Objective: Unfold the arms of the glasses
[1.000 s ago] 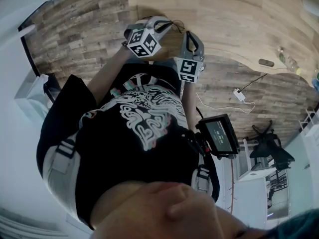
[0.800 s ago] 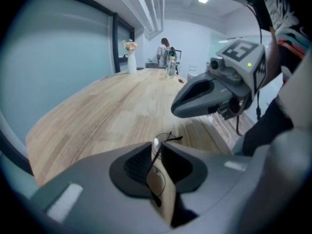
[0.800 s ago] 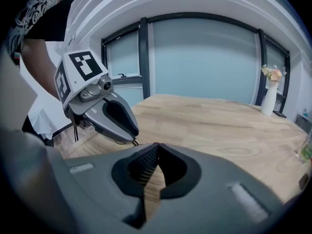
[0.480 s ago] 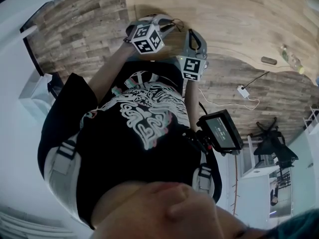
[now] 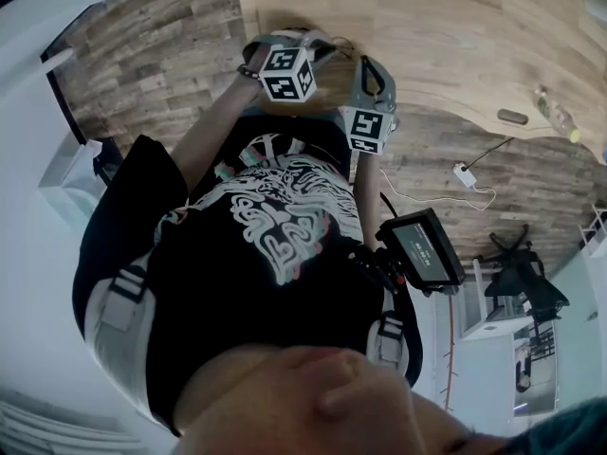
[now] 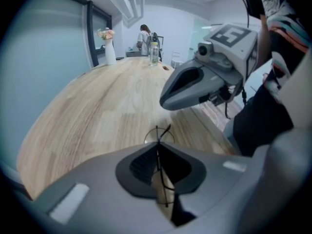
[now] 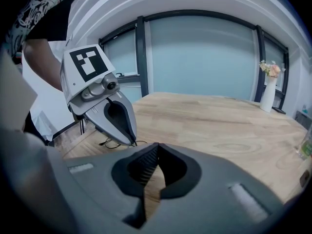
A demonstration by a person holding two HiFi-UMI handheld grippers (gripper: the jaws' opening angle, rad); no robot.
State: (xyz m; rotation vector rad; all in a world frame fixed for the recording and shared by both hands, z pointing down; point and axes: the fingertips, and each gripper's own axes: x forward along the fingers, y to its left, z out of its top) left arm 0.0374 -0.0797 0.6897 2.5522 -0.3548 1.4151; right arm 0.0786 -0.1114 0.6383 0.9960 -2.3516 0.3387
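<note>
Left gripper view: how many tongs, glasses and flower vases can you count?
Tongs: 2 (left tongs, right tongs)
Glasses: 1
Flower vase: 1
Total: 4

- The head view looks steeply down from above the person, well above the table [image 5: 455, 36].
- The left gripper view sits just behind the left gripper [image 6: 157, 145] and looks along the table.
- The right gripper view sits just behind the right gripper [image 7: 157, 147] and faces the windows [image 7: 200, 57].
- All three views share the table, and each gripper view sees the other gripper.
</note>
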